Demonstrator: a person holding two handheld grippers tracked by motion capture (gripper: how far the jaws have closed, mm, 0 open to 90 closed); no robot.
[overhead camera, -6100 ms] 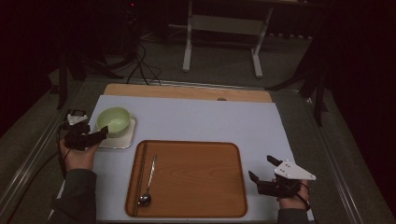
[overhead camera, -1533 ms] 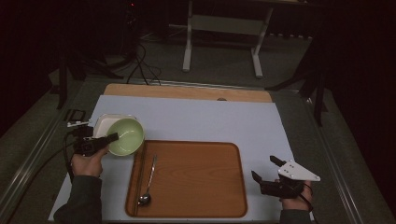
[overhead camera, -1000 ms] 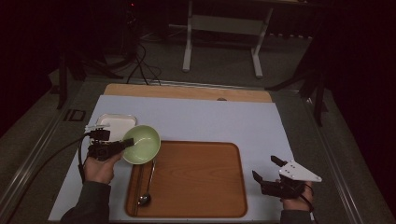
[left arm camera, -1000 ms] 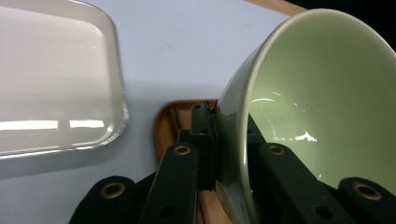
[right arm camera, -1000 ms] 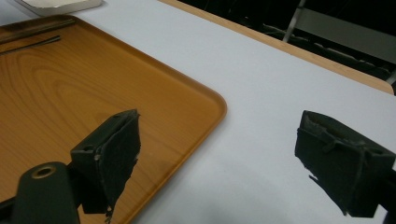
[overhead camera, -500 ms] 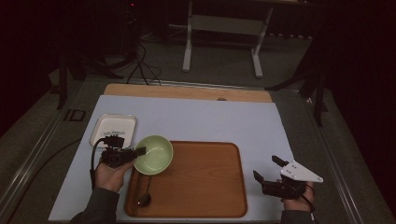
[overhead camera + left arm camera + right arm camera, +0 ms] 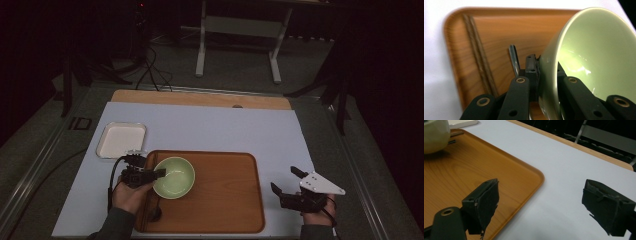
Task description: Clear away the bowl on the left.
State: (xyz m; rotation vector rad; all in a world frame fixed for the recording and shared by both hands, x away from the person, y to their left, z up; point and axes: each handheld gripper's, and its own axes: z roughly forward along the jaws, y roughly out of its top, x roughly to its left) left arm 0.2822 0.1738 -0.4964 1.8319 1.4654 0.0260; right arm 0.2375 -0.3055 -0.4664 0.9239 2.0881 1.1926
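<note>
One green bowl [image 7: 173,177] pinched by left gripper [image 7: 159,173] | one tray [image 7: 225,200] | right gripper [image 7: 285,182] spread, empty

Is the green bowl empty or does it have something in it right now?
Empty. The green bowl, gripped at its rim by the left gripper, shows only bare glazed inside in the high view and the left gripper view.

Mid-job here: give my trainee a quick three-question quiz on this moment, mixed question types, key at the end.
1. True or false: the left tool is clamped on the rim of the green bowl.
2. Which is the bowl over: A) the white dish B) the wooden tray C) bare mat?
3. What lies along the tray's left edge beside the spoon?

Key: 1 true. 2 B. 3 chopsticks.
</note>
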